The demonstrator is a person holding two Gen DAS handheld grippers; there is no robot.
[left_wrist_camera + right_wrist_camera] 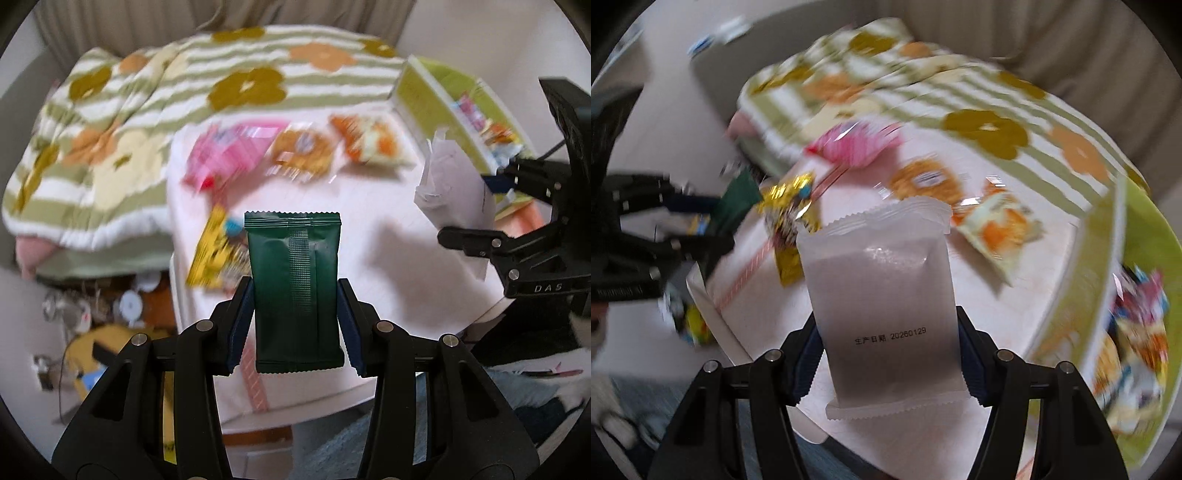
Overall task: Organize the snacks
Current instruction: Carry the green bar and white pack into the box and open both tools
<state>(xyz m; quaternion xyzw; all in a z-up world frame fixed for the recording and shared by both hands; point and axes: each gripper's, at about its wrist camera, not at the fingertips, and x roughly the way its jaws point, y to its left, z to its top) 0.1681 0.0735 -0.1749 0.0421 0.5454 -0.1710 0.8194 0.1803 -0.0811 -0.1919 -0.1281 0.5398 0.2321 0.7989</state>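
Note:
My left gripper (294, 295) is shut on a dark green snack packet (291, 251), held upright above the white table (388, 266). My right gripper (886, 314) is shut on a plain white packet (879, 280) printed with a date, its pads pressing both side edges. Each gripper shows in the other view: the right gripper (476, 206) with the white packet (454, 192) at the right edge, the left gripper (701, 221) with the green packet (738, 199) at the left. On the table lie a pink packet (229, 151), a brown cookie packet (303, 147), an orange-white packet (373, 140) and a yellow packet (214, 251).
A lime-green bin (1108, 236) holding several snacks stands at the table's right side. A striped flower-print blanket (147, 110) covers the bed behind the table. Clutter lies on the floor (92, 325) to the left of the table. Both views are blurred.

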